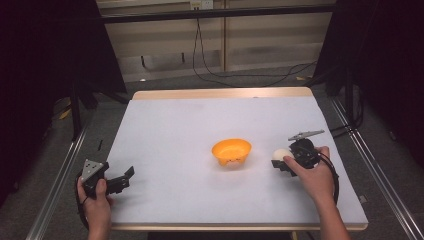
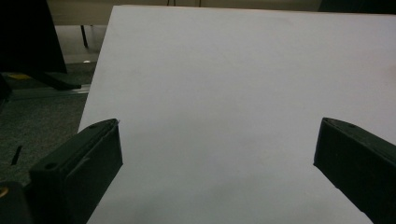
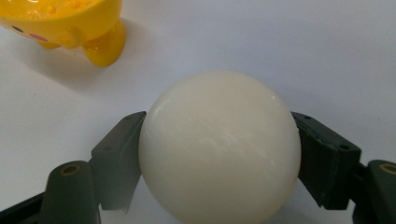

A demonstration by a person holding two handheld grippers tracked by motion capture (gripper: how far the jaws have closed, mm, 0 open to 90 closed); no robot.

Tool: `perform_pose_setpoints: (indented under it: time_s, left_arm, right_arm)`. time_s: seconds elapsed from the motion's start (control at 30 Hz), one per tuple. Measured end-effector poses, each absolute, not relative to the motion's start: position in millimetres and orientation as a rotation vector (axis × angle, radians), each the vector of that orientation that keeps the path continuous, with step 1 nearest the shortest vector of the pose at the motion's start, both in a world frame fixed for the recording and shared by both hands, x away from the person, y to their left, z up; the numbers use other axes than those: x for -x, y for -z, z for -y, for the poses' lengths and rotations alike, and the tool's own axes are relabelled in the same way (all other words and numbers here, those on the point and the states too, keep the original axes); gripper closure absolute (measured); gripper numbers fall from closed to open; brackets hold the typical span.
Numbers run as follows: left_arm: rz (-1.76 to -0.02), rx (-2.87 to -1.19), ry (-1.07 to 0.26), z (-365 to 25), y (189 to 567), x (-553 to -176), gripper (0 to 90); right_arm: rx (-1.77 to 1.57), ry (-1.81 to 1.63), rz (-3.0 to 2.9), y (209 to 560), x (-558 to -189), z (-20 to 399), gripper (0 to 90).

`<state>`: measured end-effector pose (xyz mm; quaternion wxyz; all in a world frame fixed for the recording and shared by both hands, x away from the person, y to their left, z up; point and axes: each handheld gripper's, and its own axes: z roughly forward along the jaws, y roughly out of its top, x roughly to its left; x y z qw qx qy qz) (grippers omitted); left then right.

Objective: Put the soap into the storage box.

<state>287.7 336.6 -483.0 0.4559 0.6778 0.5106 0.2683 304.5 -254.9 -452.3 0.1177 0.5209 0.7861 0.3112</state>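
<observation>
A pale grey worktop [image 1: 190,125] with a light wooden edge carries an orange bowl [image 1: 231,152] near its middle; in the right gripper view the bowl [image 3: 70,25] appears yellow-orange, glossy, with small stubby feet and a face-like print on its side. Just beside the bowl, toward the right side of the worktop, the right gripper [image 1: 281,161] is clamped on a cream-white ball [image 1: 281,154], held by the person's right hand [image 1: 315,176], whose forearm comes in from the bottom edge. In the right gripper view the ball [image 3: 219,147] sits squarely between the two black jaws, each pressed against one side of it, and the bowl stands beyond the ball, apart from it. The grey three-cornered plate [image 1: 305,134] sits on top of this gripper. At the near left corner of the worktop the left gripper [image 1: 125,179] is held in the left hand [image 1: 97,202], well apart from the bowl and ball. Its jaws stand wide apart with nothing between them, and in the left gripper view they frame bare worktop surface [image 2: 233,93]. Beyond the far edge, dark cables [image 1: 210,70] hang down onto a grey floor [image 1: 165,84].
</observation>
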Motion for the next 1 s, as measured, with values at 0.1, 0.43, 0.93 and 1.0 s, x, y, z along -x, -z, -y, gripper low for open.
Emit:
perform_pose_setpoints:
  time_s: [0.1,0.43,0.93,1.0]
  left_arm:
    - [-1.260,-1.671,-0.662,-336.6,483.0,-287.7,1.0]
    - [-1.260,-1.671,-0.661,-336.6,483.0,-287.8,1.0]
    - [-1.264,-1.670,-0.662,-336.7,483.0,-287.9,1.0]
    - [-1.264,-1.670,-0.662,-336.7,483.0,-287.9,1.0]
  right_arm:
    - [-1.513,-0.929,-2.289,447.8,-306.3,254.0,24.1]
    - [-1.472,-0.946,-2.317,431.9,-312.5,239.4,24.1]
    - [-1.412,-0.976,-2.350,407.2,-325.1,217.3,24.1]
    - [-1.396,-0.987,-2.351,405.0,-326.8,213.5,24.1]
